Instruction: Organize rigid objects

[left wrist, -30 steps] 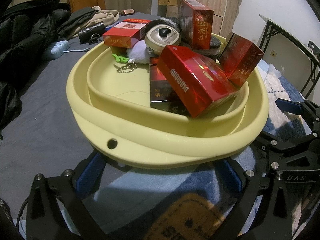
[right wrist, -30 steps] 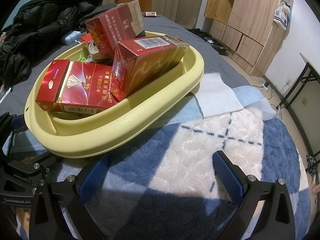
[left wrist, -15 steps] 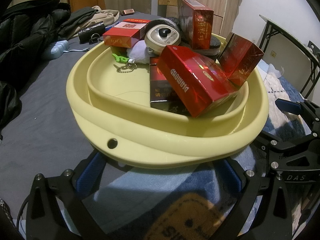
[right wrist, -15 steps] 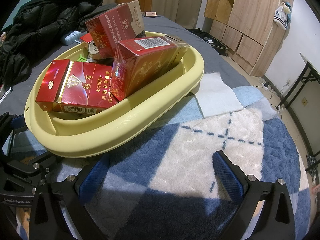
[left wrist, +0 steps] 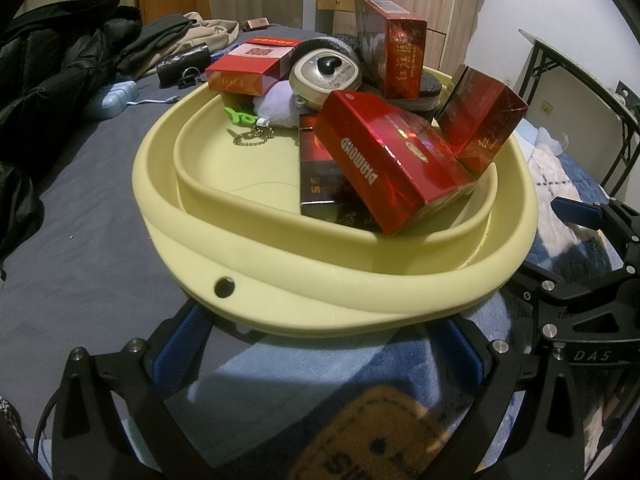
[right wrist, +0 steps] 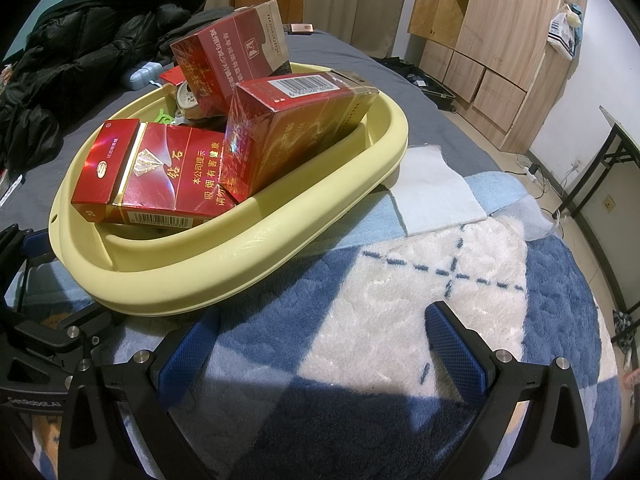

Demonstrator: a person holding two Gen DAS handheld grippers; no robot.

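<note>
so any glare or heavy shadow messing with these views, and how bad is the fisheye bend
Left wrist view: foil glare streaks the DIAMOND carton; the yellow basin rim bows strongly, corners vignette black. Right wrist view: iridescent sheen on the barcoded carton, a hard dark shadow across the blue-white blanket near the open right gripper; the wardrobe leans.

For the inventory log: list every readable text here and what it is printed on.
"DIAMOND": side of the tilted red box.
"钻石", "本公司提示 吸烟有害健康", "20": same box in the right view.
"HONGQIQU": upright box.
"DAS": right tool.
"GenRobot.AI": left tool.
Barcode digits and the other boxes' script: unreadable.
</note>
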